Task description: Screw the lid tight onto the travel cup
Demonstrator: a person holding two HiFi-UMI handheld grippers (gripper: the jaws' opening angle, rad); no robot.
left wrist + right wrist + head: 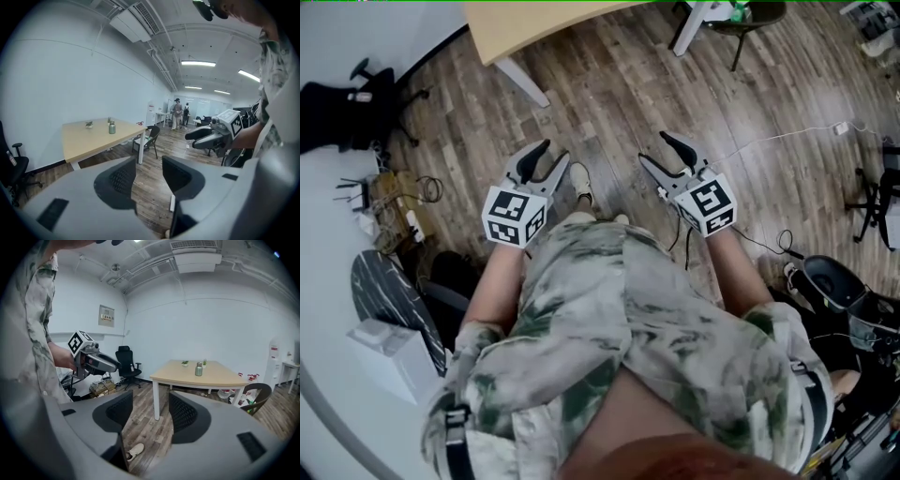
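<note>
The left gripper and the right gripper each hold their fingers partly apart with nothing between them, only the brown wood-plank floor beyond. The small grey-green metal travel cup stands upright on the pale wooden table, well ahead of both pairs of fingers and untouched.

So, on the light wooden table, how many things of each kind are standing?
travel cup: 1
small potted plants: 2
Total: 3
</note>
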